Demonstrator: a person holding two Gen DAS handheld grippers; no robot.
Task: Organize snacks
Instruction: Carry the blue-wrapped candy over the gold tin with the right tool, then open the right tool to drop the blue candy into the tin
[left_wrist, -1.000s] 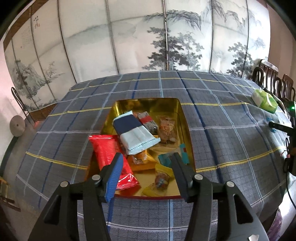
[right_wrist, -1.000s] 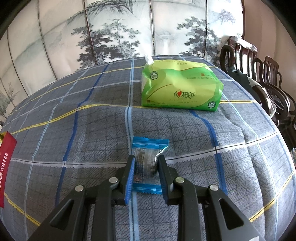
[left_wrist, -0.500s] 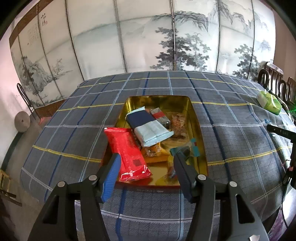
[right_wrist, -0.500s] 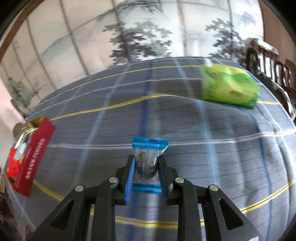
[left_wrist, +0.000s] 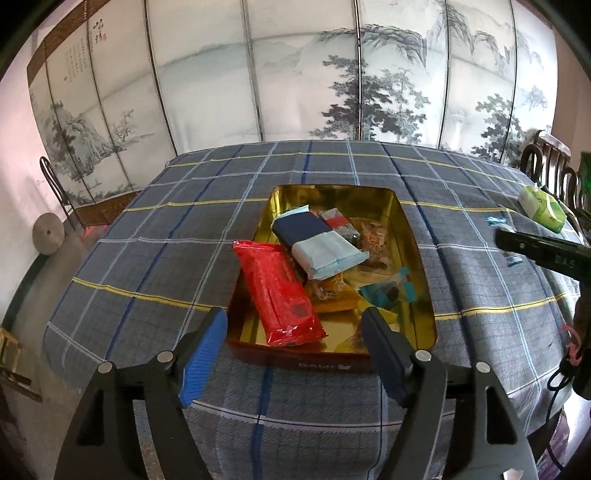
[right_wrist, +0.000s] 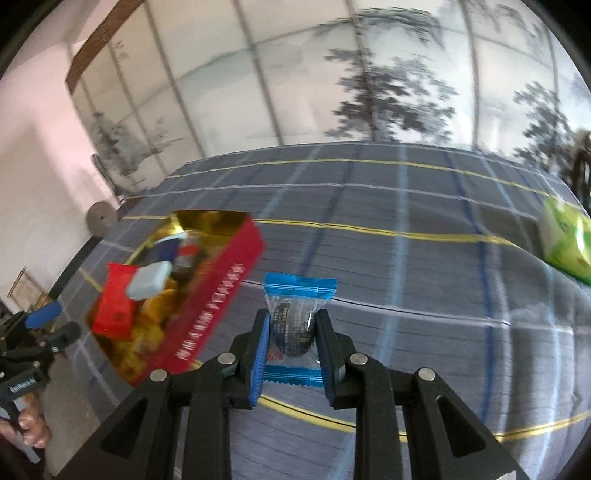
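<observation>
Swung leftward since a second ago, the right gripper (right_wrist: 291, 343) now faces the tin (right_wrist: 218, 291) instead of the tissue pack (right_wrist: 565, 240), and the candy (right_wrist: 295, 321) it pinches has come off the cloth with it. The left gripper (left_wrist: 295, 354) has pulled back from over the tin to its near edge.

Risks, nearest first: the pads (right_wrist: 258, 350) hold only the round middle of the candy, with the blue wrapper ends free above and below, so a fast swing, and the blur suggests speed, could let the slick film slide out before it is over the tin. Next, the tin is crowded; the red packet (left_wrist: 277, 291) lies tilted over the near-left rim, and a careless drop could bounce the candy back onto the cloth or nudge that packet out.

Pose: the right gripper is level, fingers pointing forward, the tin to its left and ahead. The left gripper hangs spread and holding nothing at the tin's near wall, aimed across it toward the screen (left_wrist: 295, 74).
</observation>
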